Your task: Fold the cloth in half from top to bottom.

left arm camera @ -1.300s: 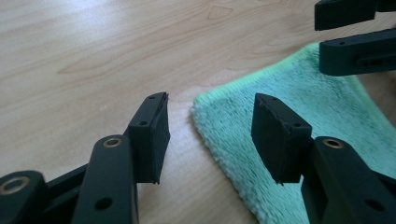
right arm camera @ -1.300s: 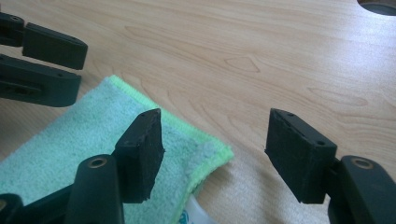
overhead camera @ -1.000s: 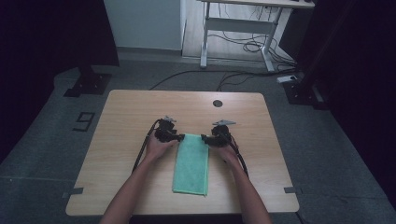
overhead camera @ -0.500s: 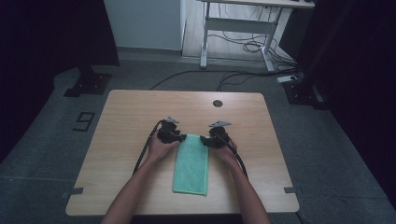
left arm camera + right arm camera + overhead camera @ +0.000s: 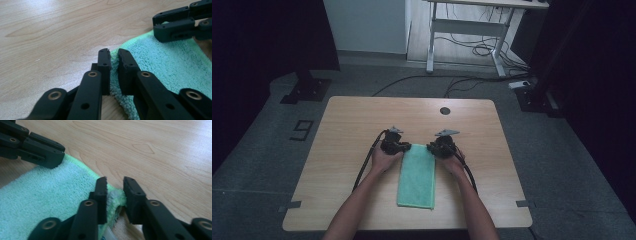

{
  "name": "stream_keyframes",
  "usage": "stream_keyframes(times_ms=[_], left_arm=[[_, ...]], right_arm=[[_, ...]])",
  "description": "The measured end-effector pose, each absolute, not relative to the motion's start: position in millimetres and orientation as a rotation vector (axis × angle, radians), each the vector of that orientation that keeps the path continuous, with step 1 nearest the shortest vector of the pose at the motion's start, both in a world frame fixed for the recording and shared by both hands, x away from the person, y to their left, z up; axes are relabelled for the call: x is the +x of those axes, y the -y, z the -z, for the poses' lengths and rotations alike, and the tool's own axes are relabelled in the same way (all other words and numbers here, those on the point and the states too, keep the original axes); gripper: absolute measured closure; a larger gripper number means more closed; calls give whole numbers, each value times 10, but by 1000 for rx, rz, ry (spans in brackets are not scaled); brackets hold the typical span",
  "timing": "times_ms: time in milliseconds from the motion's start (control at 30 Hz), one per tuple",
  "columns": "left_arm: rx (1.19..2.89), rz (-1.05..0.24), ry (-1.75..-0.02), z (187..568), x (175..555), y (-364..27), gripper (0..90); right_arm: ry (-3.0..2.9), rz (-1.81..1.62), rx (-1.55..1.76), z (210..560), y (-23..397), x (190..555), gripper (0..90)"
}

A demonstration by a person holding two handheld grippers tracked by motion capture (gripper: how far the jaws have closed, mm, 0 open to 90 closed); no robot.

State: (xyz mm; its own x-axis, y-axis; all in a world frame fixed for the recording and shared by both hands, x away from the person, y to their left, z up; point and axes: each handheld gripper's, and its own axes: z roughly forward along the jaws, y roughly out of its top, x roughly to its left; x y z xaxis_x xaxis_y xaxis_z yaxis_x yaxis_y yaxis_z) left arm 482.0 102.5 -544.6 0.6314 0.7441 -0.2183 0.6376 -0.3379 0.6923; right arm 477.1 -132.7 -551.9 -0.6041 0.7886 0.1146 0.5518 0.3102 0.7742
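Digit "9" (image 5: 302, 129) on floor (image 5: 262, 150)

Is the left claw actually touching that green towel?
Touching. In the left gripper view, the left gripper, just closing, pinches the green towel corner between its jaws.

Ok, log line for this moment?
towel: flat on table | left gripper: closing on far-left corner | right gripper: closing on far-right corner

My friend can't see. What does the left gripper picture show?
The left gripper has just been closing its two black jaws on the corner of a fluffy green towel lying on a wooden table. The right gripper touches the towel's far corner.
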Motion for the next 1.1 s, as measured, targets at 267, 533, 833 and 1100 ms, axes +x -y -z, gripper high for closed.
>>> stream_keyframes(times_ms=[267, 533, 833, 1100], left_arm=[[2096, -168, -1045, 5411, 4789, -1026, 856], [2074, -218, -1007, 5219, 4733, -990, 860], [2043, -248, -963, 5061, 4708, -928, 861], [2031, -251, -954, 4976, 4718, -938, 862]], right_arm=[[-2339, -1190, 1182, 5489, 1349, 4750, 841], [-2313, -1214, 1086, 5303, 1401, 4689, 843], [-2269, -1223, 1071, 5150, 1492, 4673, 845], [-2239, -1245, 1048, 5073, 1503, 4667, 845]])
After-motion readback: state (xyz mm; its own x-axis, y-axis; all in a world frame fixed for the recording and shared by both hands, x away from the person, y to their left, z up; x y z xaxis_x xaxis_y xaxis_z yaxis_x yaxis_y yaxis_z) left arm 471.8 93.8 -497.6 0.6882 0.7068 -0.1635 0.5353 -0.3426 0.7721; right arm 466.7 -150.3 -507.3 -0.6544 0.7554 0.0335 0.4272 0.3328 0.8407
